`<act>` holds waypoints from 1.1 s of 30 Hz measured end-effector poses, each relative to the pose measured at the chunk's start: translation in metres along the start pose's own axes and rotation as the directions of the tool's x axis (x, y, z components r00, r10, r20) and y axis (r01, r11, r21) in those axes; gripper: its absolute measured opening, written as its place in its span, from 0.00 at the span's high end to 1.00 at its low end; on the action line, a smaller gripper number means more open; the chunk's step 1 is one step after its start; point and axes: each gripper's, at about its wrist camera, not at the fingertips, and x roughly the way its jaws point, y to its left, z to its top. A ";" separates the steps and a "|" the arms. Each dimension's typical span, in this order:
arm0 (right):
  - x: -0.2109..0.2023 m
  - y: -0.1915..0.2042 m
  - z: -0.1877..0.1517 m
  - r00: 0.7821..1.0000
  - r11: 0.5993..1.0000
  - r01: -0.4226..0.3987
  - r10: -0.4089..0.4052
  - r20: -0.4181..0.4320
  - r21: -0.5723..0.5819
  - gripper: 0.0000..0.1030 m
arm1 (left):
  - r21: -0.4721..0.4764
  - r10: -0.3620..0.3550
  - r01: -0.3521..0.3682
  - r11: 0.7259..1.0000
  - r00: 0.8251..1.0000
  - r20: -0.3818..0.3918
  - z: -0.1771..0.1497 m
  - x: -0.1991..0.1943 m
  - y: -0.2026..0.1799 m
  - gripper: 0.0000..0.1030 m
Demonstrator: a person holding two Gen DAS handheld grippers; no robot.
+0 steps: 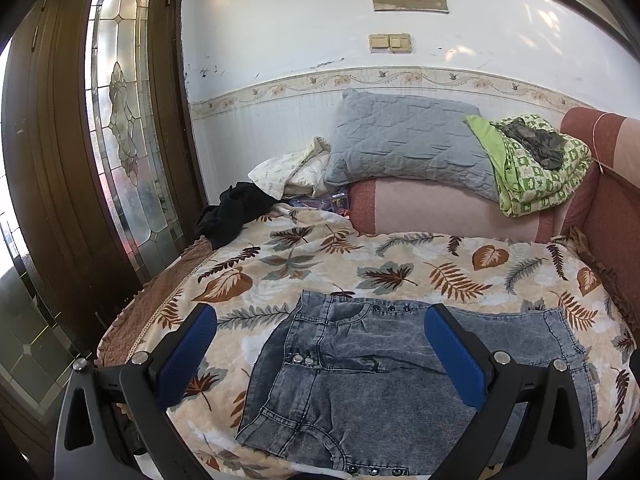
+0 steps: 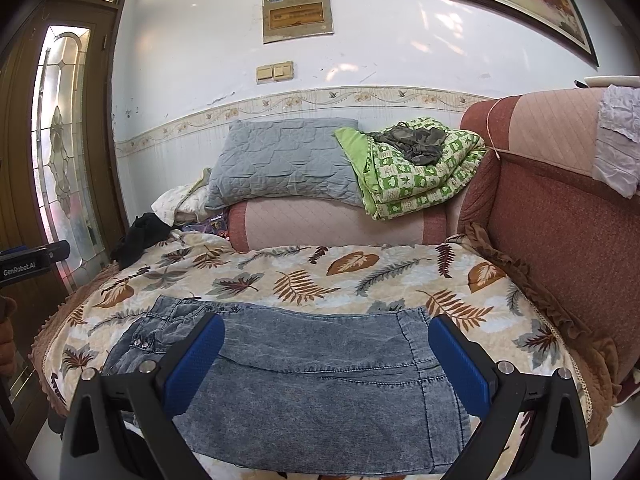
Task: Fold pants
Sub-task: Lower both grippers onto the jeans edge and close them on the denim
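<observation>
left wrist view: left gripper (image 1: 320, 344) and right gripper (image 2: 326, 350), jaws spread wide and empty, hover above folded denim pants (image 1: 380, 384) on leaf-print bedspread (image 1: 400, 264), apparently released.

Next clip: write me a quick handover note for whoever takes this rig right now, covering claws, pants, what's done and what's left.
Left claw: open, empty, above the jeans' waist end.
Right claw: open, empty, above the hem end.
Jeans: flat on the leaf-print cover, already folded into a compact rectangle, waist buttons to the left.
Done: at least one fold, judging by the layers.
Left: probably one more fold, or smoothing; grip nothing yet.
</observation>
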 end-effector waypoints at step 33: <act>0.100 -0.097 -0.024 0.964 0.993 0.109 -0.092 -0.249 0.053 0.00 | 0.121 0.074 -0.037 0.992 0.944 -0.323 -0.045 0.163 0.030 0.00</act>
